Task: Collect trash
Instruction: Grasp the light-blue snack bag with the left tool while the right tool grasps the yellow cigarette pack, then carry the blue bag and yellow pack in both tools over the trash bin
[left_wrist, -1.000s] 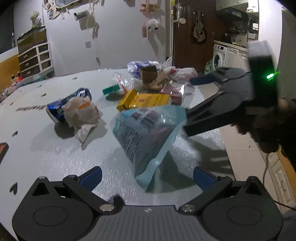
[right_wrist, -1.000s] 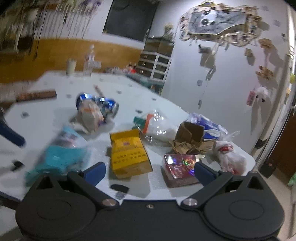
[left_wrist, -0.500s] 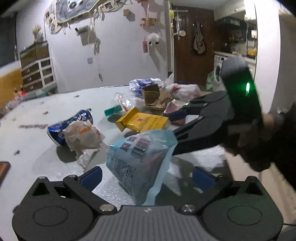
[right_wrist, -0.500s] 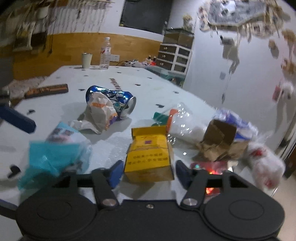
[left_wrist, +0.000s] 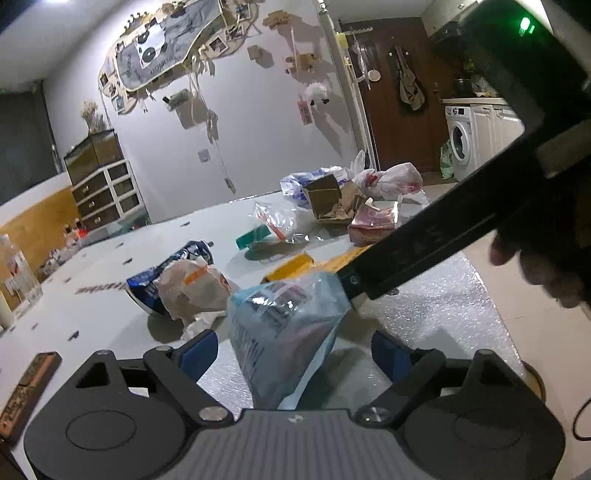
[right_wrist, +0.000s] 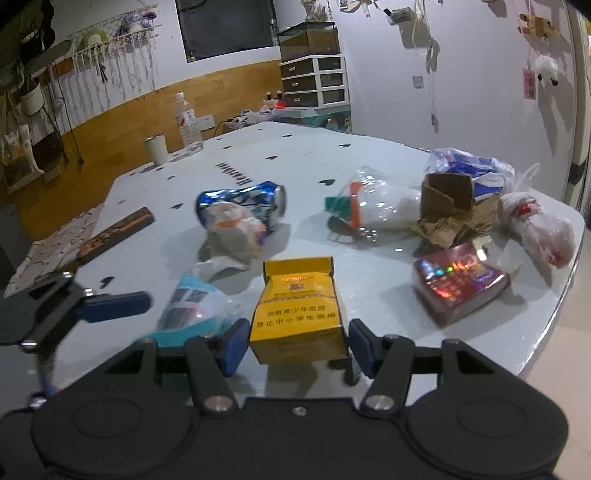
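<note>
Pale grey table (right_wrist: 388, 155) is cut off at the frame edges, and the far trash pile beyond the right fingers is hard to separate: one torn brown cardboard box (right_wrist: 448, 206), one white plastic bag (right_wrist: 537, 229), one blue-white bag (right_wrist: 476, 166) half hidden behind the box. Right gripper (right_wrist: 293, 345) fingers spread, straddling the one yellow cigarette pack (right_wrist: 297, 314), pads just beside its sides, contact not clear. Left gripper (left_wrist: 293, 350) fingers spread wide around the one light-blue plastic pouch (left_wrist: 280, 328), not touching; one crushed blue can (right_wrist: 240, 205) and one crumpled paper wrapper (right_wrist: 234, 232) lie beyond the fingers.
</note>
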